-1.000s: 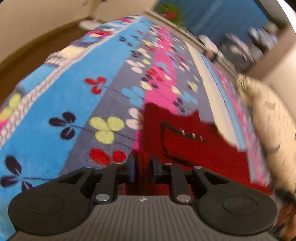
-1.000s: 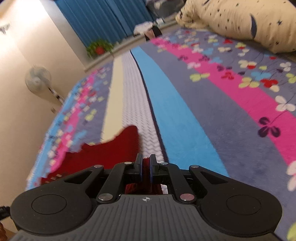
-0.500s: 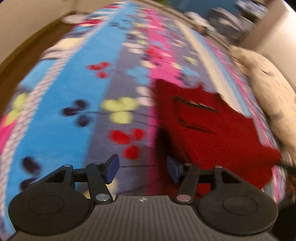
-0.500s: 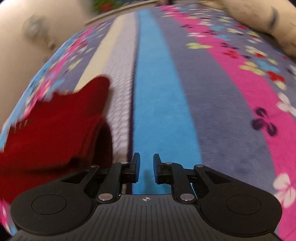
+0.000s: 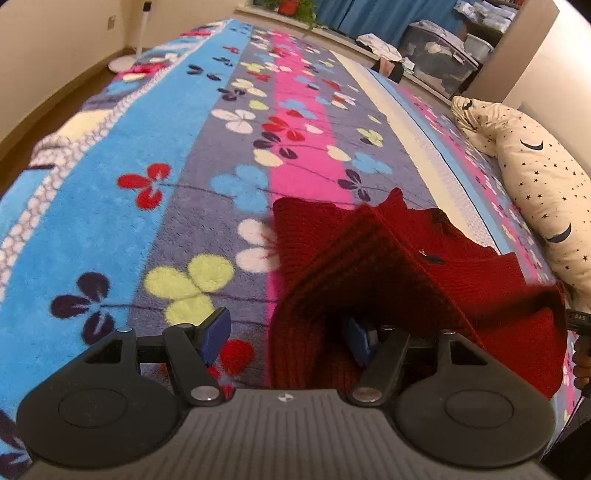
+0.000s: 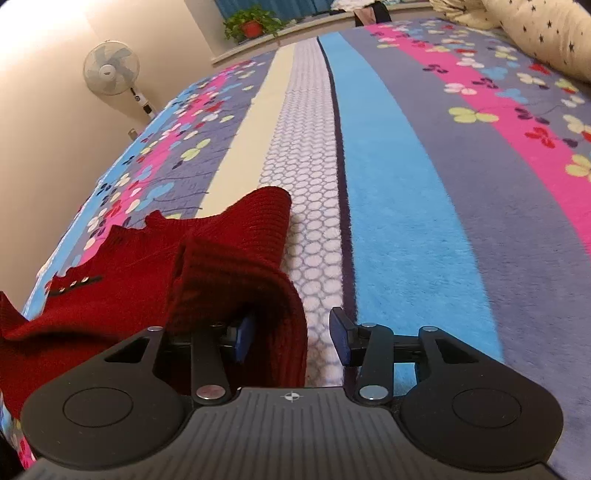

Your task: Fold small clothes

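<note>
A small dark red knitted garment (image 5: 436, 266) lies on a flowered, striped blanket (image 5: 155, 221); it also shows in the right wrist view (image 6: 155, 266). My left gripper (image 5: 286, 338) is open; a raised fold of the garment drapes over its right finger, and the left finger is over bare blanket. My right gripper (image 6: 291, 338) is open; a fold of the garment covers its left finger, and the right finger is over the blanket (image 6: 406, 206).
A cream pillow with stars and moons (image 5: 535, 177) lies along the right side of the bed. A standing fan (image 6: 110, 74) and a potted plant (image 6: 251, 26) are by the wall. Storage boxes (image 5: 439, 62) stand beyond the far edge.
Both grippers were shut on the red garment a second ago. Both have opened and let it go, and now sit wide open at the garment's folded edge.
</note>
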The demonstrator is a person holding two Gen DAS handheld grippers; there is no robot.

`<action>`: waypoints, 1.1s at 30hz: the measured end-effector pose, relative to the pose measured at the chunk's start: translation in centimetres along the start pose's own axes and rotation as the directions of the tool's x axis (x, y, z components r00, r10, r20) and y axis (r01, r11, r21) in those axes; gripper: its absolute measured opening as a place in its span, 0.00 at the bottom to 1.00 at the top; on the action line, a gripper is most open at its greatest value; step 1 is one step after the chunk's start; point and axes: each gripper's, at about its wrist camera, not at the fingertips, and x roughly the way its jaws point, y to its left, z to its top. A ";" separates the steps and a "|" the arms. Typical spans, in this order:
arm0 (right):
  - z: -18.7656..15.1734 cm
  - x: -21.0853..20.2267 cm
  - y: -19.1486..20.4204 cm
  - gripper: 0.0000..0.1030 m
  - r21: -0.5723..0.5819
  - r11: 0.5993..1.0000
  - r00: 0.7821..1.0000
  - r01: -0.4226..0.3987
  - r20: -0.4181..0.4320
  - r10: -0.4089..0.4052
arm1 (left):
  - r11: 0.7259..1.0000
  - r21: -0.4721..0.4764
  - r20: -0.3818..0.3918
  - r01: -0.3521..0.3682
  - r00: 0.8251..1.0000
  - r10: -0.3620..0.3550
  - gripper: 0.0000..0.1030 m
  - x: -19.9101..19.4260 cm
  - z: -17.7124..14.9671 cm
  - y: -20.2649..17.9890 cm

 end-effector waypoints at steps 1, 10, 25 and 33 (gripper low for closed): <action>0.2 0.3 -0.2 0.47 0.014 1.000 1.000 -0.005 0.000 0.005 | 1.000 -0.002 0.002 0.017 1.000 -0.017 0.57 0.2 0.1 0.1; 2.0 -1.5 0.0 0.10 0.049 0.988 0.975 -0.150 0.174 0.139 | 0.996 0.053 0.167 0.078 0.982 -0.086 0.12 -1.9 1.3 -0.8; 4.0 2.4 -1.0 0.11 0.190 0.981 0.983 -0.030 0.185 -0.005 | 0.996 -0.083 0.145 -0.027 0.989 0.039 0.20 1.5 3.0 0.9; 2.6 -1.6 0.8 0.42 0.174 0.981 0.969 0.089 0.213 -0.126 | 0.987 0.024 0.240 -0.161 0.959 0.151 0.43 -4.7 0.7 -3.5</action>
